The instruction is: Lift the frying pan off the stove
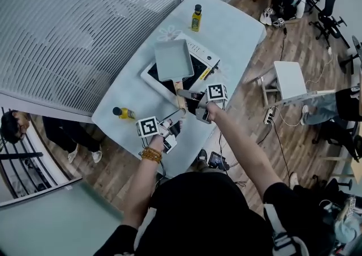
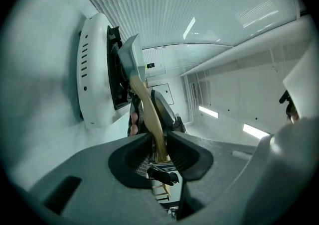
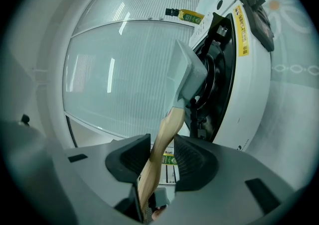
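Observation:
A square grey-green frying pan sits over the black top of a white stove, its wooden handle pointing toward me. My right gripper is at the handle. In the right gripper view the handle runs between the open jaws of that gripper, with a gap on its right side. My left gripper is nearer me. In the left gripper view the end of the handle lies between its jaws, with a slim gap on the left. Past them I see the pan and the stove.
A yellow-green bottle stands at the far end of the pale blue table. Another bottle lies near the left edge. A white stool stands on the wooden floor to the right. A person is below at the left.

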Available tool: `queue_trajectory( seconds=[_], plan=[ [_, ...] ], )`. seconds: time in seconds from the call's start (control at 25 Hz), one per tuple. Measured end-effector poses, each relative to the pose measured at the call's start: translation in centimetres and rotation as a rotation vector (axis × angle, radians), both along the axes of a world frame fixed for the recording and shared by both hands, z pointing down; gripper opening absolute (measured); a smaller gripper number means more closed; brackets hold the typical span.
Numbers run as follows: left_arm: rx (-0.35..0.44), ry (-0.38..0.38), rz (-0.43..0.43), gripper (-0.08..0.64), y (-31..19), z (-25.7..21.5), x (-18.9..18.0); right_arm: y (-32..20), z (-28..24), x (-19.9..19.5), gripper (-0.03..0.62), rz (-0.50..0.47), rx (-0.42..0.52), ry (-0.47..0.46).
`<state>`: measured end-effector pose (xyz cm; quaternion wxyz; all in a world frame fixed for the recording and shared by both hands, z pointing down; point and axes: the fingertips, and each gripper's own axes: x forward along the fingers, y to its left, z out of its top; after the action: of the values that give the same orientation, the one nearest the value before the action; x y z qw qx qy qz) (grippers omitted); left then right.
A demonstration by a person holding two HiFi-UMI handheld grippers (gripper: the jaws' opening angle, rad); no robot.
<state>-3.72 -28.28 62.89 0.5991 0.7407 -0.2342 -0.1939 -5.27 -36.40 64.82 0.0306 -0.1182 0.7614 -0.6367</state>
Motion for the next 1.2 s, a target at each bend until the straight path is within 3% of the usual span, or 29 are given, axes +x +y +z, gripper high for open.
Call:
queue_trajectory(
  seconds=[0.12,0.44,1.2],
  plan=[
    [0.0,-0.024,0.006,0.103,0.3,0.2,-0.2,0.3,0.0,0.0,0.133,0.006,-0.001,0.002],
    [-0.003,0.035,0.007,0.103,1.2,-0.8,0.2,1.2,-0.5,0.2,0.138,0.026,-0.004,-0.051],
    [0.005,-0.078,0.057,0.107,2.6,-1.8,0.3,2.4,-1.4,0.7,0.146,0.088,0.021,-0.069]
  ],
)
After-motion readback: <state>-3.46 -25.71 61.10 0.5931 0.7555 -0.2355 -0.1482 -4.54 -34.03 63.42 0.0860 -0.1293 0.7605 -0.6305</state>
